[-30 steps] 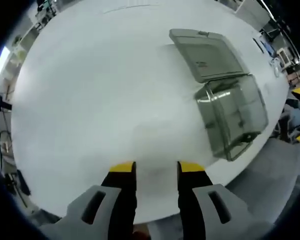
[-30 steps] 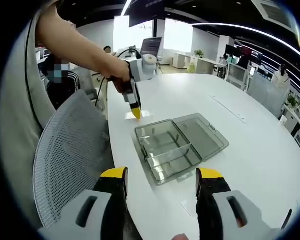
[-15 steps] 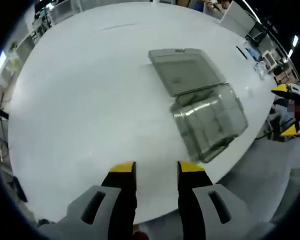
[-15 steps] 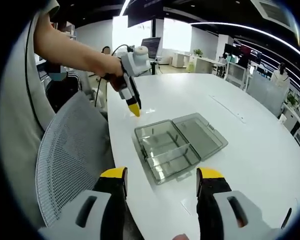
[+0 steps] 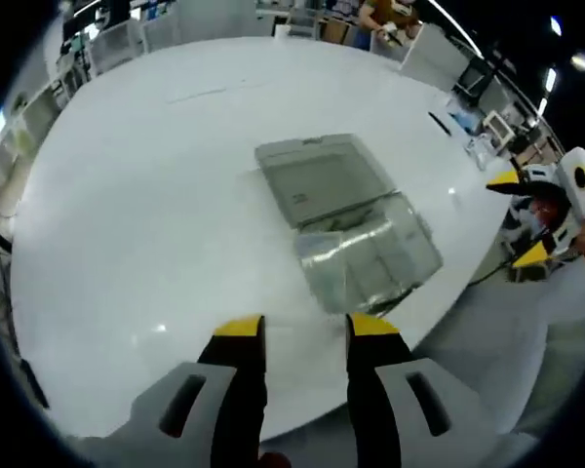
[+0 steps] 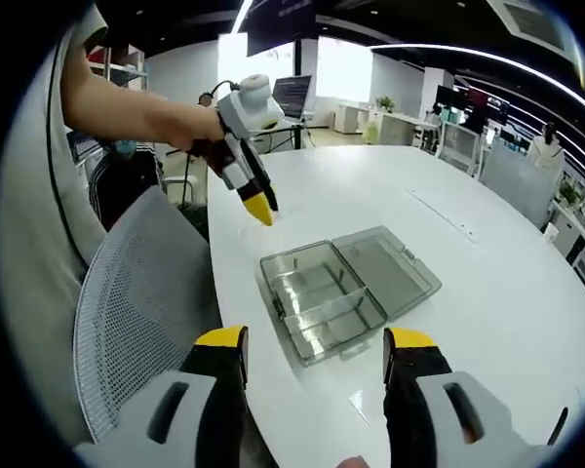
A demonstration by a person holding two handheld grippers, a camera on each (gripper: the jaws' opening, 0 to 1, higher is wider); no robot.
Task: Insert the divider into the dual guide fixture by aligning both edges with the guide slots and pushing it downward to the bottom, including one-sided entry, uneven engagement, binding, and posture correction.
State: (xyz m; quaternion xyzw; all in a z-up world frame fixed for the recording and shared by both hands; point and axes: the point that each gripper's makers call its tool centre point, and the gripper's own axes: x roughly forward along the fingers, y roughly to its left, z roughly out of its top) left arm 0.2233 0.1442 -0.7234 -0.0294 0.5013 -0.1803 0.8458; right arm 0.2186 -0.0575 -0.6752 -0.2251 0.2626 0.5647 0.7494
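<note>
A clear smoky plastic box (image 6: 312, 297) lies open on the white table (image 6: 487, 292), its hinged lid (image 6: 388, 261) flat beside it. A clear divider strip (image 6: 327, 305) runs across the inside of the box. My right gripper (image 6: 315, 341) hovers open in front of the box, above the table's near edge, with nothing between its jaws. My left gripper (image 6: 260, 207) hangs in the air beyond the box, yellow tips pointing down at the table. In the left gripper view my left gripper (image 5: 305, 327) is open and empty, just short of the box (image 5: 370, 258) and lid (image 5: 317, 180).
A grey mesh office chair (image 6: 136, 302) stands against the table's edge on the left of the right gripper view. A person's arm (image 6: 136, 102) holds the left gripper. The right gripper (image 5: 536, 219) shows beyond the table edge. Desks and screens stand far behind.
The left gripper has lifted and tilted above the table. In the left gripper view the box has drifted toward the centre as the camera moved. The right gripper has hardly moved.
</note>
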